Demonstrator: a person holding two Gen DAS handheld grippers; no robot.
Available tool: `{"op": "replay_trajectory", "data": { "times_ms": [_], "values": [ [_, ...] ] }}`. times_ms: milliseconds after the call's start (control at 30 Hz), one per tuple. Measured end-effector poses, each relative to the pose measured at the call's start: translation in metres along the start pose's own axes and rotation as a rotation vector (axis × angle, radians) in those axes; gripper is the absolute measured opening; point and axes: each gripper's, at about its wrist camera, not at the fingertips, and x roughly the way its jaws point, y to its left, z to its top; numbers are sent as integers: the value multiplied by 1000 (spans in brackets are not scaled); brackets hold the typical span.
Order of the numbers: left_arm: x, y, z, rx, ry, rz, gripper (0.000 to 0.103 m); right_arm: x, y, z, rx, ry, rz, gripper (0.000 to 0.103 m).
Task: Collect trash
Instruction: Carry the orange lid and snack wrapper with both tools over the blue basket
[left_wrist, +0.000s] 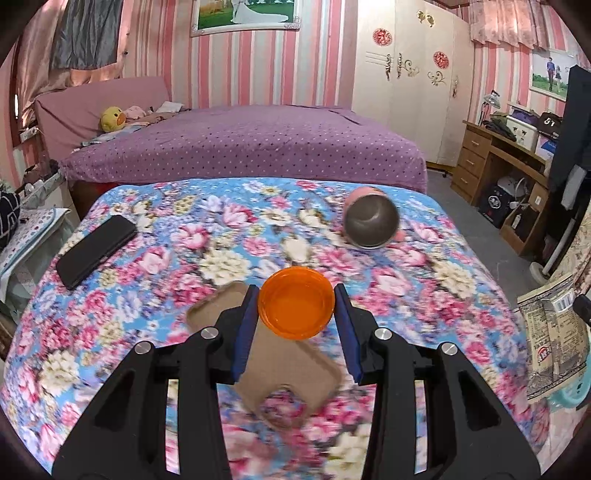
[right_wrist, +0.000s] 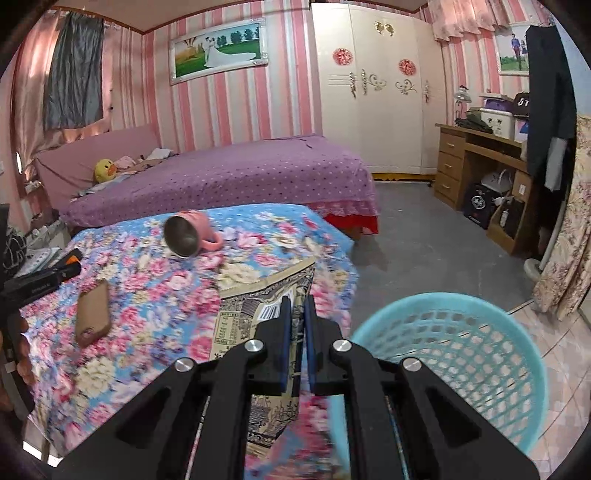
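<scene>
**Orange lid in the left gripper, printed bag in the right, basket beside the tabletop**

The left gripper (left_wrist: 297, 308) is closed around an orange lid (left_wrist: 296, 303), its blue pads pressing the rim on either side; the lid's hollow side faces the camera and holds nothing. Directly under the lid a brown cardboard piece (left_wrist: 280, 373) lies flat on the flowered tabletop (left_wrist: 184, 258).

The right gripper (right_wrist: 296, 339) is nearly closed, its jaws pinching a printed paper bag (right_wrist: 258, 314) that hangs over the tabletop's near right edge. Just right of that bag stands a light-blue mesh basket (right_wrist: 461, 354) on the floor, touching or very close to the tabletop's edge; what can be seen of its inside is bare, though the gripper body covers its lower part.

Farther from the lid, toward the tabletop's far right corner, a pink mug (left_wrist: 371, 218) lies on its side with its steel-lined mouth toward the camera, nothing in it. Well left of the lid, near the tabletop's left edge, rests a black phone (left_wrist: 96, 251). Beyond the tabletop is a bed with a purple spotted cover (left_wrist: 240, 147).
</scene>
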Motion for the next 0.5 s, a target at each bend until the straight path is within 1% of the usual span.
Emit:
{"op": "replay_trajectory", "data": {
  "times_ms": [133, 267, 367, 500],
  "values": [
    [-4, -33, -2, 44, -18, -6, 39, -3, -30, -3, 10, -2, -39, 7],
    [-7, -78, -6, 70, -5, -79, 40, -9, -73, -6, 81, -13, -83, 7],
    [-11, -109, -12, 115, -23, -92, 40, -15, -102, -10, 128, -22, -118, 8],
    [-13, -149, -19, 137, -15, -158, 40, -21, -132, -18, 160, -24, -162, 8]
  ]
}}
